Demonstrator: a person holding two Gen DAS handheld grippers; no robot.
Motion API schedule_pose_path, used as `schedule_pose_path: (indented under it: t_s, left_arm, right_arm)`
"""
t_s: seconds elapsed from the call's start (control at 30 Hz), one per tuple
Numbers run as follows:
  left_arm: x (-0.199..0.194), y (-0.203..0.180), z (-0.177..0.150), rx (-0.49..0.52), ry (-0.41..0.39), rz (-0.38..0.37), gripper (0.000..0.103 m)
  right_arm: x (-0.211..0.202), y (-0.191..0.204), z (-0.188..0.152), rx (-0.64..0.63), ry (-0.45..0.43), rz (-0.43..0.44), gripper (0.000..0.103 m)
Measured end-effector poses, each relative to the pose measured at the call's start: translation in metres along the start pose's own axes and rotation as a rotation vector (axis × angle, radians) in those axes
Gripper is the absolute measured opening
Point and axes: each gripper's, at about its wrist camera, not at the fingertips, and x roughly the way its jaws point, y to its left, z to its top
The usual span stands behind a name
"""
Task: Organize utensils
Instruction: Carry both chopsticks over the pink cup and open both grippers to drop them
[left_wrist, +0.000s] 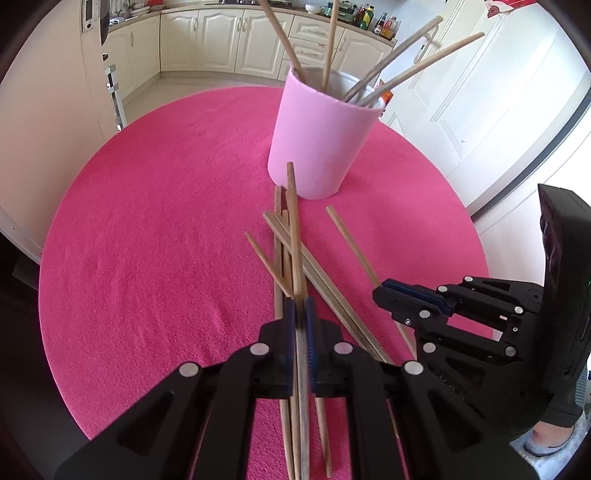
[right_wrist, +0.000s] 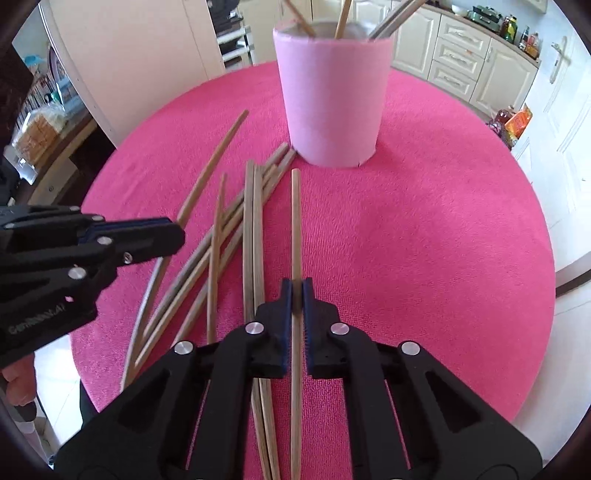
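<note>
Both tongs are each pinching a single chopstick, so the step in hand looks like carrying sticks from the loose pile to the pink cup; to do it well, each stick should be tipped toward upright before it reaches the rim and dropped into a gap between the sticks already leaning there, one arm at a time so the two do not cross. The left tongs (left_wrist: 300, 306) are pressed together on a chopstick (left_wrist: 292, 221) that runs straight ahead toward twelve o'clock, its far tip ending just short of the base of the pink cup (left_wrist: 317, 136), which stands at about twelve to one o'clock from them on the pink desk (left_wrist: 147, 240). The pile of chopsticks (left_wrist: 314, 273) lies directly under and just ahead of these tongs, fanning out toward one o'clock, so the lift should go straight up to avoid dragging neighbours. In the left wrist view the right tongs show at three o'clock, low over the pile's edge. The right tongs (right_wrist: 296, 291) are likewise clamped on their own stick (right_wrist: 295, 221), pointing to twelve o'clock, with the cup just beyond its tip at twelve o'clock and the rest of the pile at ten to eleven o'clock.
</note>
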Motion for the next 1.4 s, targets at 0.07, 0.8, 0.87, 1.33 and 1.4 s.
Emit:
schedule_pose_path:
  t_s: [0.07,0.8,0.87,1.33,1.4]
  left_arm:
    - [-0.007,-0.004,0.0,0.008,-0.016,-0.011,0.006]
    - [-0.111,-0.051,0.041,0.127,-0.456,-0.047,0.005]
    - [-0.116,-0.055,0.049,0.131,-0.509,-0.039,0.005]
    - [-0.13,-0.06,0.101,0.125,-0.899,-0.021,0.006]
    - [-0.13,-0.059,0.104,0.124,-0.939,-0.021,0.006]
  right_arm:
    - [-0.013,-0.003,0.0,0.008,-0.044,0.019,0.006]
    - [-0.13,-0.028,0.029,0.167,-0.728,0.094,0.006]
    - [-0.132,-0.03,0.034,0.18,-0.795,0.086,0.006]
    - [-0.122,-0.054,0.078,0.197,-1.091,0.048,0.006]
    - [-0.117,-0.054,0.083,0.199,-1.127,0.044,0.006]
